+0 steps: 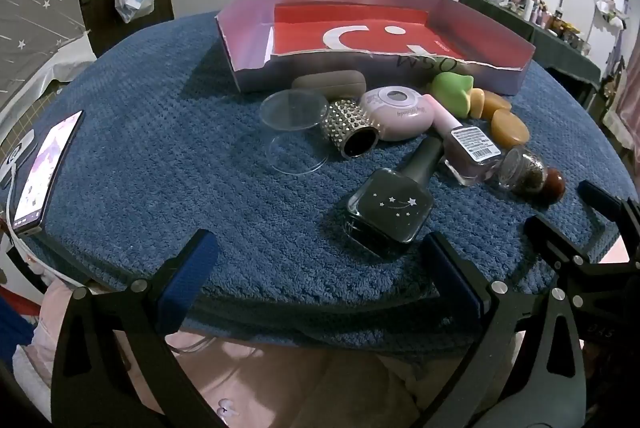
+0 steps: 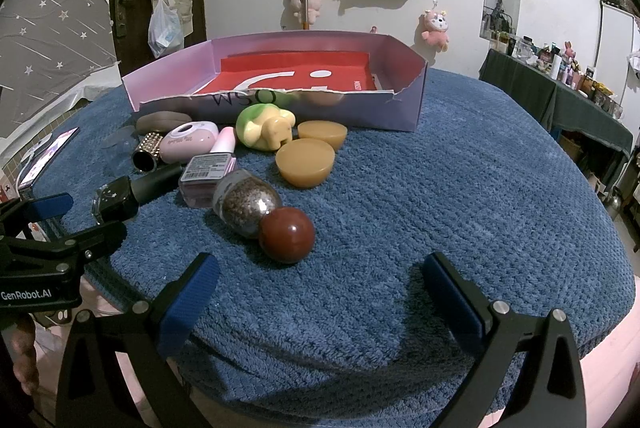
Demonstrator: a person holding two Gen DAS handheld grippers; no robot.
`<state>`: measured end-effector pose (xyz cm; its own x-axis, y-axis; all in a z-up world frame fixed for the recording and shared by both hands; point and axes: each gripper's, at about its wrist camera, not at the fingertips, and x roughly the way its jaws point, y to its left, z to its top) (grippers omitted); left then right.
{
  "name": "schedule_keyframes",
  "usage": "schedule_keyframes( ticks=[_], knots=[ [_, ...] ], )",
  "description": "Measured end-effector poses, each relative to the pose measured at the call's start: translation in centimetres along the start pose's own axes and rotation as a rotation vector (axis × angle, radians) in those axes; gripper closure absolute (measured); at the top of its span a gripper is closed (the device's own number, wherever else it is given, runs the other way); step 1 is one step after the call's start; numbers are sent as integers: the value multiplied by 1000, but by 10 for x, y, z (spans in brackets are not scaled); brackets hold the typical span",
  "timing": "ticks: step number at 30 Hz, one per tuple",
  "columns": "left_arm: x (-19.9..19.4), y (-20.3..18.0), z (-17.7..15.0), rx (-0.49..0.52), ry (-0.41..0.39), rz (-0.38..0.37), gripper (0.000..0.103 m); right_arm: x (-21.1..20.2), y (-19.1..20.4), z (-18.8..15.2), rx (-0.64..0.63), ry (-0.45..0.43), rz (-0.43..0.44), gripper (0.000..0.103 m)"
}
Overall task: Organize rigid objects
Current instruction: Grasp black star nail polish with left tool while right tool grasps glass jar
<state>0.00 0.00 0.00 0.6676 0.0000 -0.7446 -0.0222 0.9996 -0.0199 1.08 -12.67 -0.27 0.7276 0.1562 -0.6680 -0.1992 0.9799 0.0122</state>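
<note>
nearest the lens in the left wrist view, the left gripper point(image 1: 320, 280) has its blue-padded jaws spread wide and empty over the near edge of the blue towel-covered surface point(image 1: 160, 156). just beyond them, lower centre, lies the dark square-bodied nail polish bottle with star print point(image 1: 390, 208), on its side. in the right wrist view the right gripper point(image 2: 320, 292) is likewise released and holds nothing; the glossy red-brown ball point(image 2: 287, 234) sits just past its left pad, touching the clear round jar of dark speckled grains point(image 2: 246, 202).

the things to organise form a tight heap at mid frame, in front of the lilac cardboard tray with a red floor point(image 2: 404, 108), which looks empty and has a torn front wall.

likely troubles, as i judge them:
- the ball may roll off the towel if a pad nudges it rather than straddles it; the jar could roll with it.
- the pink nail polish bottle with a barcode label point(image 2: 206, 174) rests against its neighbours, so lifting one may drag or tip another.
- the clear plastic lid-like discs point(image 1: 292, 110) are hard to see and thin, easy to miss or flick.
- the two amber half-dome blocks point(image 2: 306, 160) look smooth and may slip from the pads.
- the torn wall may buckle if bumped.
</note>
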Motion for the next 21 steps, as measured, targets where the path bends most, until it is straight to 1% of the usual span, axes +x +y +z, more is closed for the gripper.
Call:
schedule_keyframes(
  ticks=[16,19,21],
  knots=[
    [1,1,0,0,-3,4,0,-2,0,0,-14,-2,15,0],
    [0,7,-2,-2,-8,7,0,-2,1,1,-23,-3,25,3],
    [1,6,1,-3,-10,8,0,-4,2,1,-32,-7,35,9]
  ],
)
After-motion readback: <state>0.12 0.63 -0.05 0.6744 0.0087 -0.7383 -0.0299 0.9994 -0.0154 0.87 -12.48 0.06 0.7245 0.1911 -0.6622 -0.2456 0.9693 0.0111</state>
